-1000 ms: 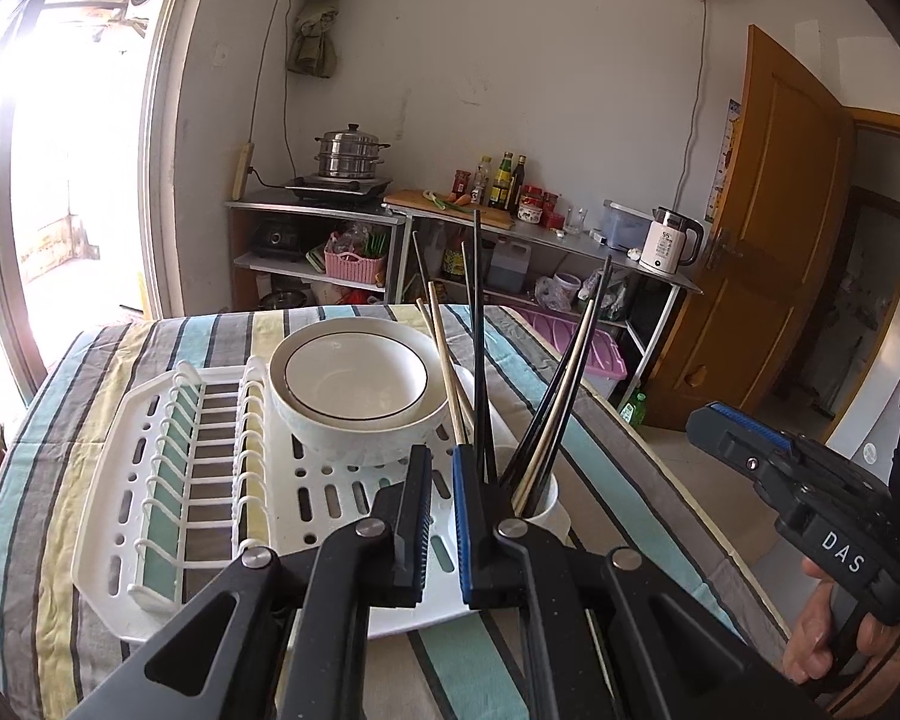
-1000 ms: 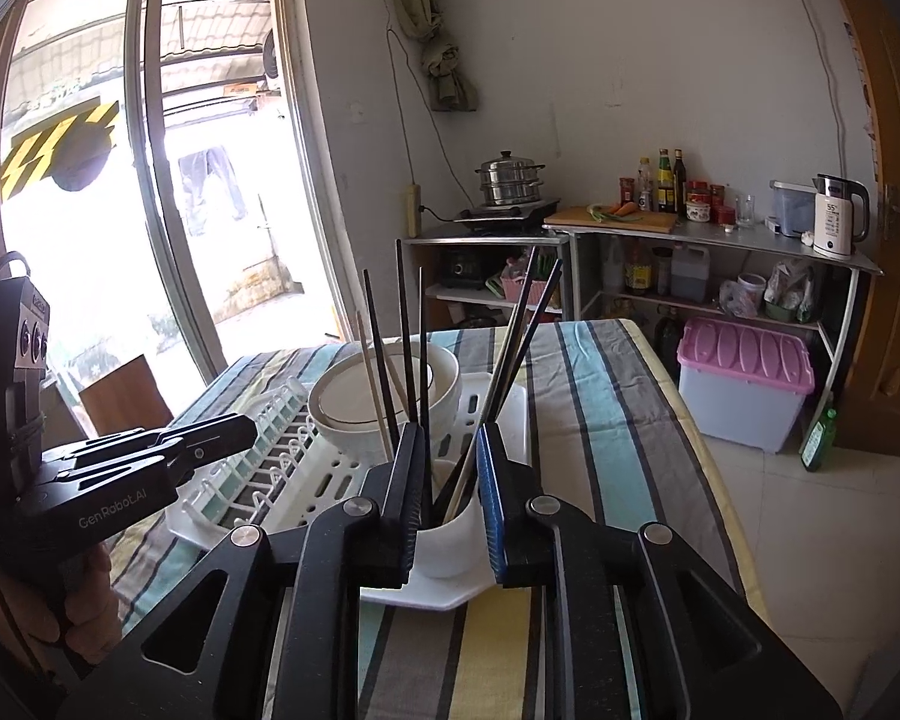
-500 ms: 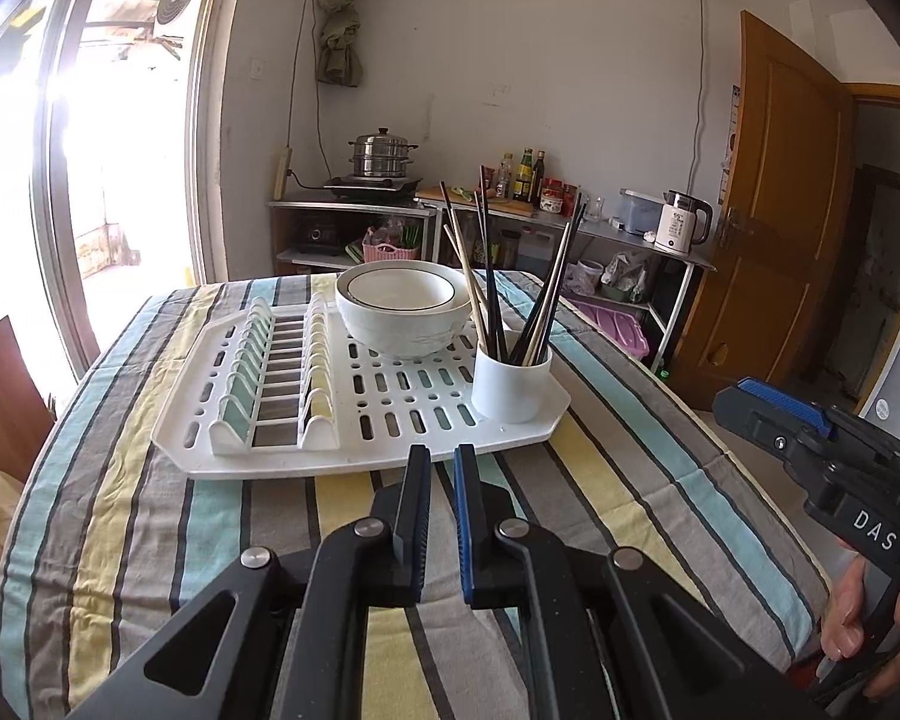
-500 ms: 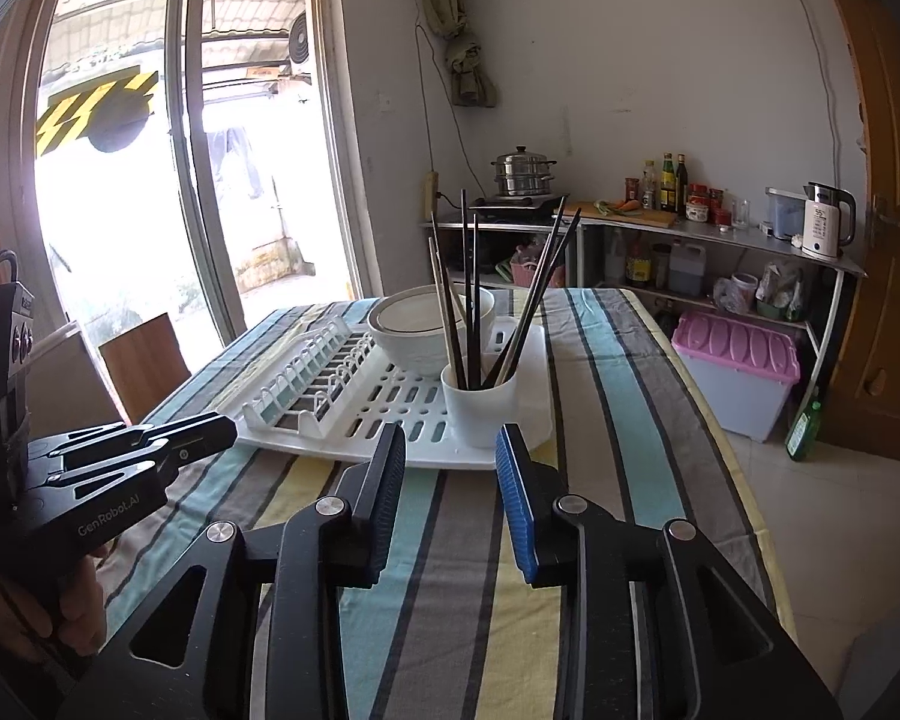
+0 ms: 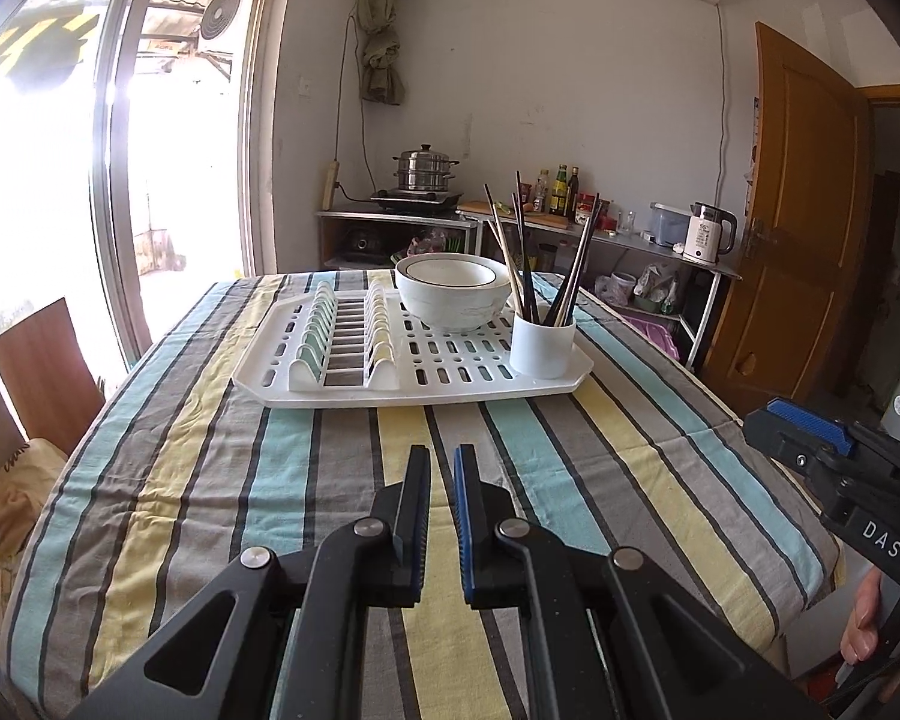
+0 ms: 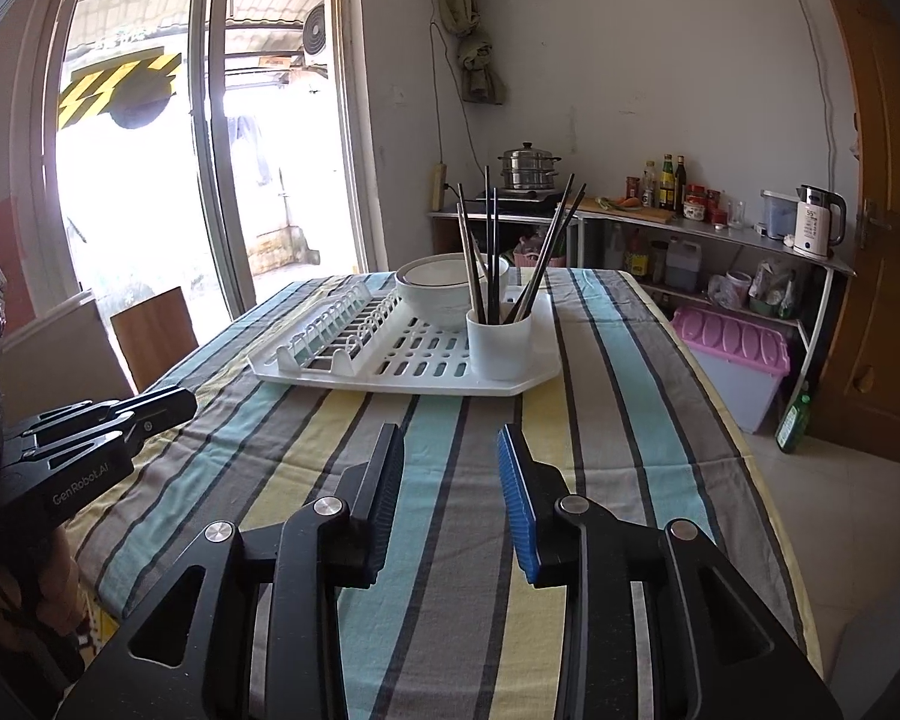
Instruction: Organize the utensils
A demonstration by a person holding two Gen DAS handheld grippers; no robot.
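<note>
Step in hand: both tools hang back over the near edge of the striped worktop (image 5: 342, 480), well apart from the drying rack (image 5: 414, 360); by my reading the sorting looks finished and this is the pull-away.
Chopsticks: the whole bundle of chopsticks (image 5: 534, 258) stands upright in the white cup (image 5: 543, 345), fanning out at the tips, at about 1 o'clock from the left tool in its own view.
Cup: sits on the rack's near right corner, at 12 o'clock in the right wrist view (image 6: 501, 342).
Bowls: stacked white bowls (image 5: 453, 294) sit on the rack just behind and left of the cup, at 12 o'clock.
Plate slots: the ribbed section at 11 o'clock looks empty.
Left tool: left tool (image 5: 441, 462) is closed, pads nearly meeting, nothing between them.
Right tool: right tool (image 6: 450, 438) stands parted with only cloth showing in the gap; its jaws have just been opening, and it grips nothing.
Loose utensils: none visible on the cloth in either view.
Next move: if anything remains, it calls for a scan of the worktop for strays; otherwise, simply park both tools clear of the rack so the tall chopsticks are not knocked.
</note>
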